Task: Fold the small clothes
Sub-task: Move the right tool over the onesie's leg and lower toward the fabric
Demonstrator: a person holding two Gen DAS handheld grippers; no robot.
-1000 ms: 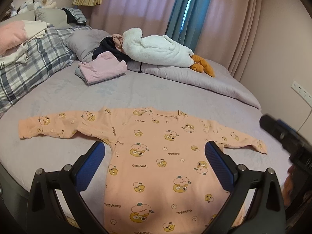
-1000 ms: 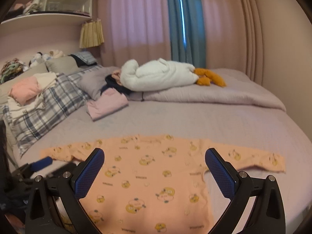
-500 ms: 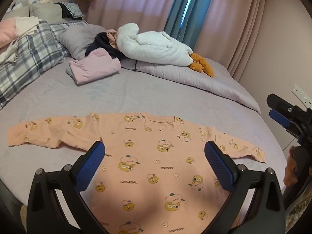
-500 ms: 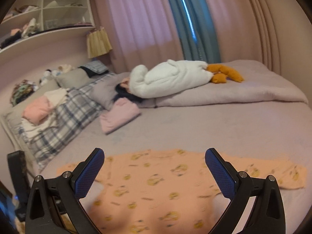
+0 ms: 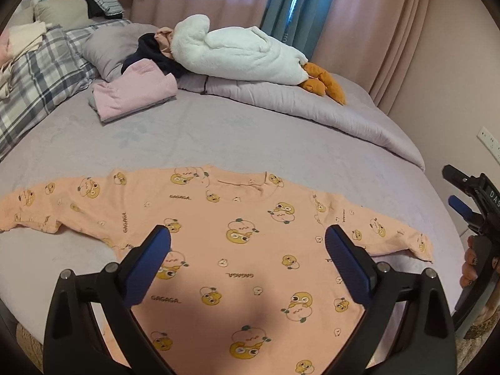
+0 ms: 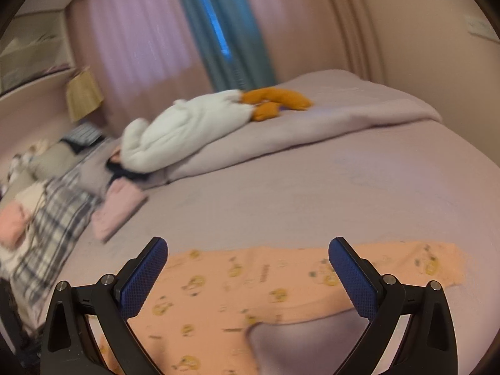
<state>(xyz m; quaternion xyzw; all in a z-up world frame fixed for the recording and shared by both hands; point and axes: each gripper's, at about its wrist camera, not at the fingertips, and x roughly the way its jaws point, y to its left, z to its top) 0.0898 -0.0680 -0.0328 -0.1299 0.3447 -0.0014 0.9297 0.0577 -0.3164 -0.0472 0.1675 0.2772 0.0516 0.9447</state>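
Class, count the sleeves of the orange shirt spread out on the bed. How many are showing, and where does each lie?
2. One sleeve stretches out to the left of the orange shirt; the other sleeve reaches right. Both lie flat on the bed, unfolded.

Left wrist view: close above the near edge of the bed (image 5: 281,143), aimed forward and down over the peach garment (image 5: 243,218) toward the curtains (image 5: 359,15), with the right tool (image 5: 462,193) at the right edge. Right wrist view: lower, blurred, rolled to one side, facing across the same bed (image 6: 312,193) from beside the garment's sleeve (image 6: 406,262). Shared by both: garment, white plush toy (image 5: 237,53), folded pink clothes (image 5: 134,90), plaid bedding (image 5: 40,68), curtains.
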